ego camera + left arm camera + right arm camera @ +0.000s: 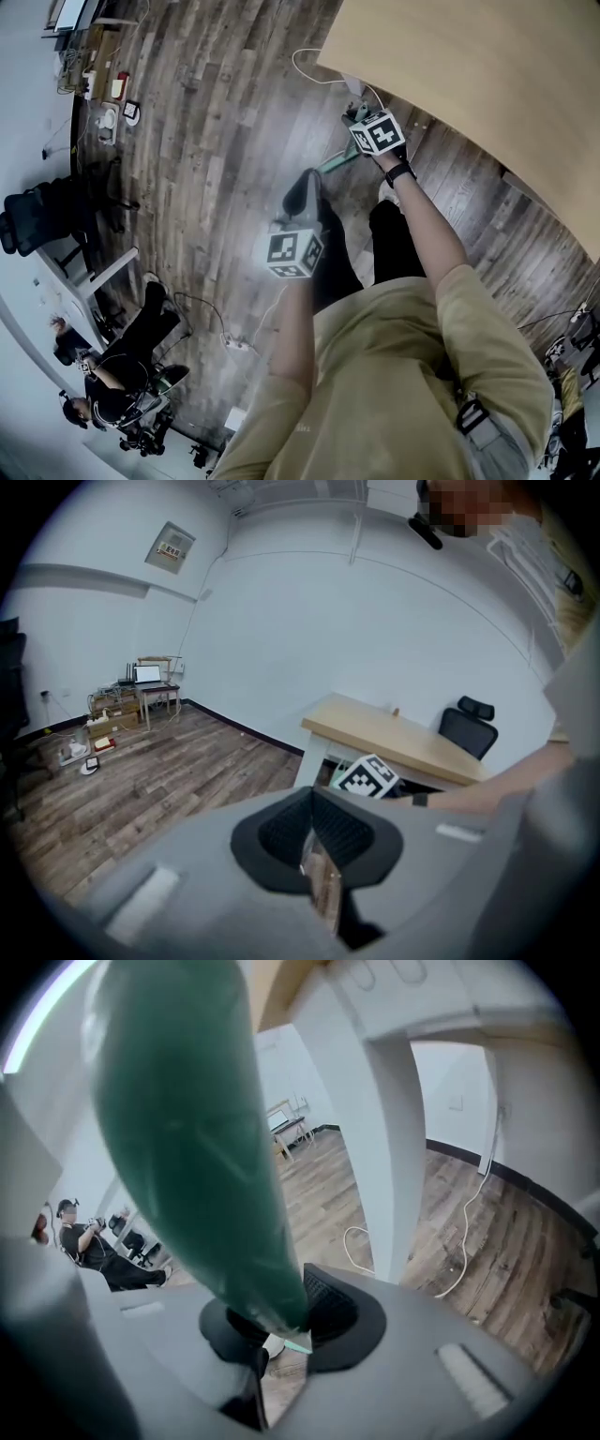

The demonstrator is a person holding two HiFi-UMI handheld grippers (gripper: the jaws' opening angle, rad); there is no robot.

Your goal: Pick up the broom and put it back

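The broom shows only as a thick dark green handle point(187, 1129) that fills the upper left of the right gripper view and runs down into the jaws. My right gripper point(281, 1321) is shut on it, the black pads pressed to its sides. In the head view a short stretch of the green handle point(335, 164) slants below that right gripper point(356, 127), close to the table's corner. My left gripper point(305, 192) hangs lower and nearer to my body over the wooden floor. Its jaws point(314, 832) stand shut with nothing between them. The broom's head is hidden.
A light wooden table point(469, 75) fills the upper right, its white leg point(389, 1147) close ahead of the right gripper. A white cable point(314, 70) loops on the floor beside it. A seated person point(112, 375) and chairs are at the far lower left. A black chair point(466, 728) stands behind the table.
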